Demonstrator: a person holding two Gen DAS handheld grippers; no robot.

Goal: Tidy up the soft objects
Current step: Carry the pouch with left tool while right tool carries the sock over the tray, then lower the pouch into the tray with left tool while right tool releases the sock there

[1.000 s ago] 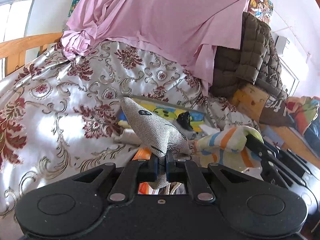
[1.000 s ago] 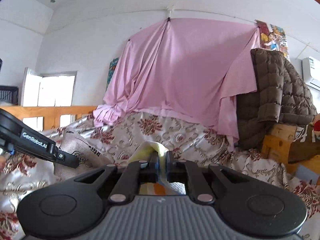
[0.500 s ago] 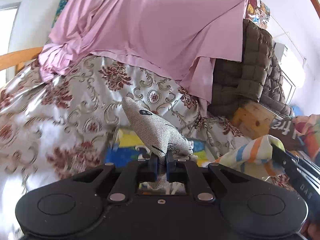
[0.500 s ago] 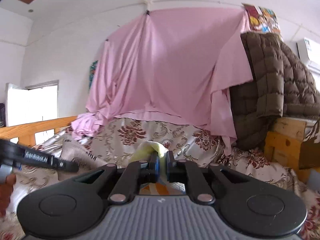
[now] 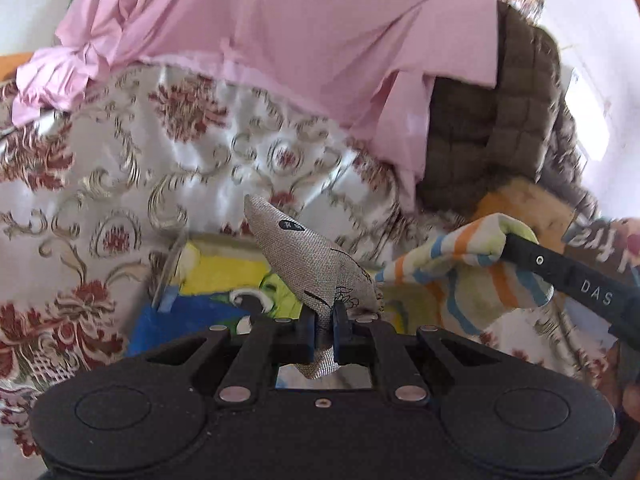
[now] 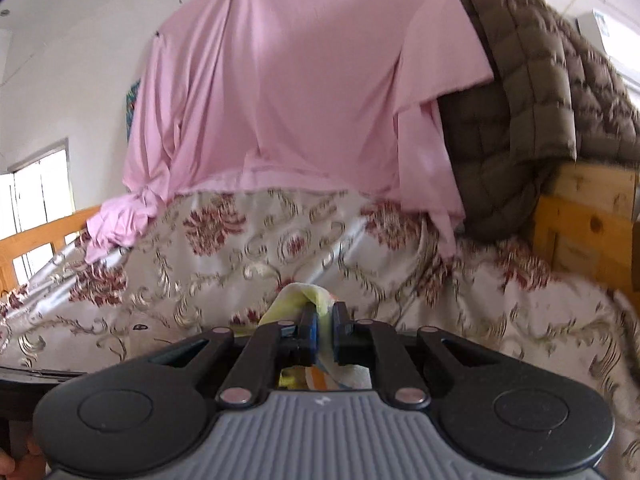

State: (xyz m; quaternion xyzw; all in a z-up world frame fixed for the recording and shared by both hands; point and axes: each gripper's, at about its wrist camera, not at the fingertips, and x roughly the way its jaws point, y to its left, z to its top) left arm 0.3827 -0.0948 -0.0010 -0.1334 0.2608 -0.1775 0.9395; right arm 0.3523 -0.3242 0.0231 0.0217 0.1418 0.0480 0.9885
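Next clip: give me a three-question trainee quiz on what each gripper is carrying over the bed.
1. True or false: the left gripper is shut on a grey woven pouch.
2. What does the right gripper hold? A) striped cloth B) brown quilted jacket C) pink sheet
3. What pattern covers the bedspread?

Key: 1 true; 2 A; 3 red flowers with scrolls.
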